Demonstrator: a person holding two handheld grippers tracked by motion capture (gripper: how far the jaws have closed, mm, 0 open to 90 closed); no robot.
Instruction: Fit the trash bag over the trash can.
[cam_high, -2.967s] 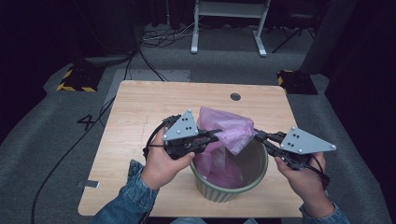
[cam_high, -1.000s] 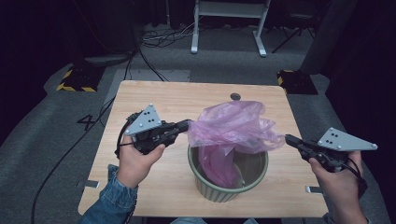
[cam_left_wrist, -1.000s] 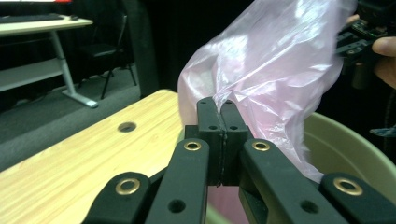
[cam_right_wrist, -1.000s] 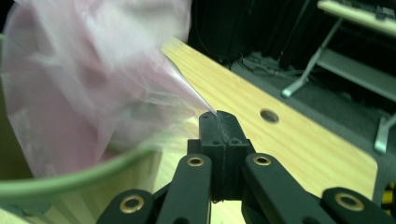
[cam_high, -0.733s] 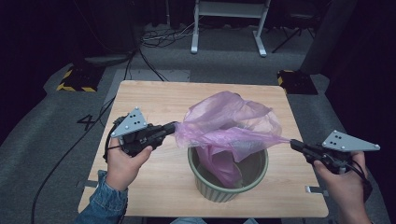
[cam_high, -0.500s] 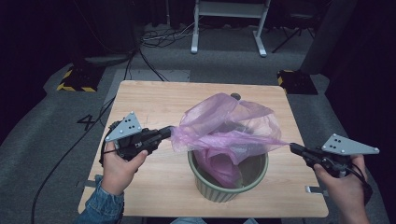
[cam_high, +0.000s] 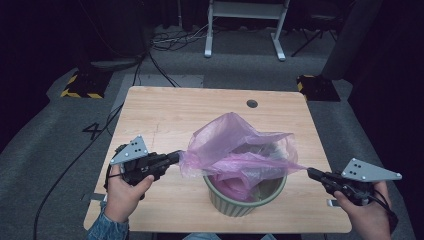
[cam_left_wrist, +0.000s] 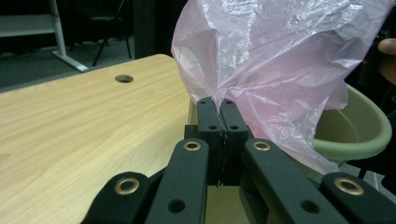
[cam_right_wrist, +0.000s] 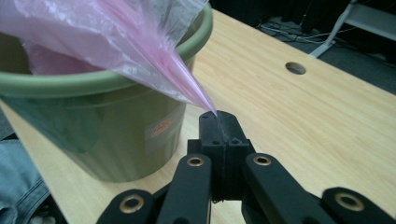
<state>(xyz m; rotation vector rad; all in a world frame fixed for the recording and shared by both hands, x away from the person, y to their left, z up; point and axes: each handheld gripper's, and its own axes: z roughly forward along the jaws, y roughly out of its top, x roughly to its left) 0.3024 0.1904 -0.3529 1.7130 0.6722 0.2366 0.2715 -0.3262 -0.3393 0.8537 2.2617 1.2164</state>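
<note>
My left fingers (cam_left_wrist: 219, 109) and right fingers (cam_right_wrist: 218, 122) each clench an edge of the pink bag (cam_high: 235, 150), stretched between them above the green bin (cam_high: 245, 200). Step: lining the bin. Next, I judge, lower the rim evenly.

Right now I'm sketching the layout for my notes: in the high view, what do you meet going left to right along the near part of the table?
left hand → left gripper → pink plastic bag stretched above the green bin → right gripper → right hand
</note>
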